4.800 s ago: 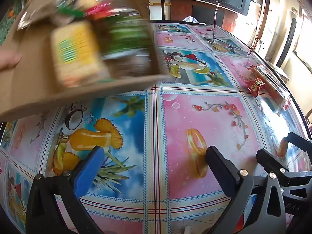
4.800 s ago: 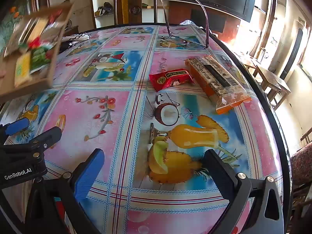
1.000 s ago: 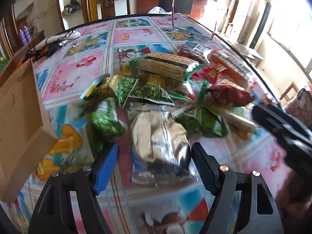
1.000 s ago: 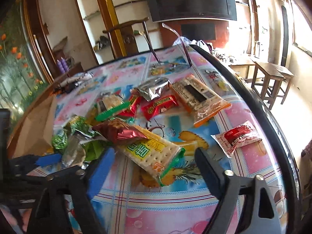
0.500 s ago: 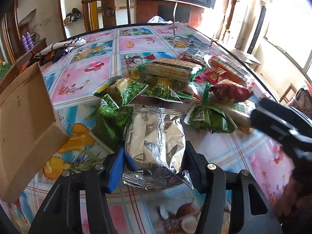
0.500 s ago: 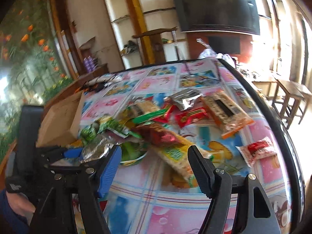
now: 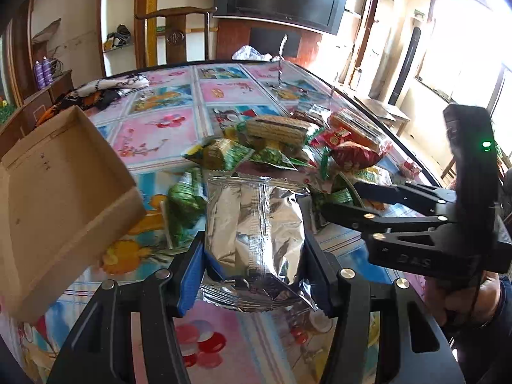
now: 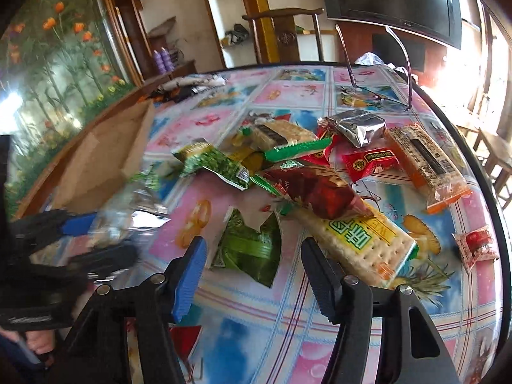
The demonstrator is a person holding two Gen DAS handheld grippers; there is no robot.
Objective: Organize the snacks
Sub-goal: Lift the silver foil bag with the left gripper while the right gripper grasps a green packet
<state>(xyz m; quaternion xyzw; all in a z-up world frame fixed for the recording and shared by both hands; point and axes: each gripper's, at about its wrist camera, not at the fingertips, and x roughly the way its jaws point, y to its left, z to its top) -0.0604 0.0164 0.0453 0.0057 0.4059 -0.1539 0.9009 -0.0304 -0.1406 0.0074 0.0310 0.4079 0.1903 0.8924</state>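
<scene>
My left gripper (image 7: 254, 260) is shut on a silver foil snack packet (image 7: 254, 233) and holds it lifted above the table. An open cardboard box (image 7: 54, 192) lies to its left; it also shows in the right wrist view (image 8: 99, 163). A pile of snacks lies behind: a wafer pack (image 7: 276, 131), green pea packets (image 7: 224, 153) and a dark red bag (image 7: 353, 156). My right gripper (image 8: 252, 265) is open just above the table, its jaws either side of a green packet (image 8: 249, 246). Next to it lie a cracker pack (image 8: 355, 240) and the dark red bag (image 8: 316, 192).
The round table (image 8: 499, 211) has a dark rim close on the right. A long orange biscuit pack (image 8: 425, 163), a small red packet (image 8: 371, 161), a silver packet (image 8: 358, 126) and a small red-white packet (image 8: 476, 246) lie toward that edge. Glasses (image 8: 377, 96) sit at the far side.
My left gripper has closed on the silver packet and lifted it off the table. My right gripper has moved in low over the green packet. Earlier the snacks were tipped out of the box.
</scene>
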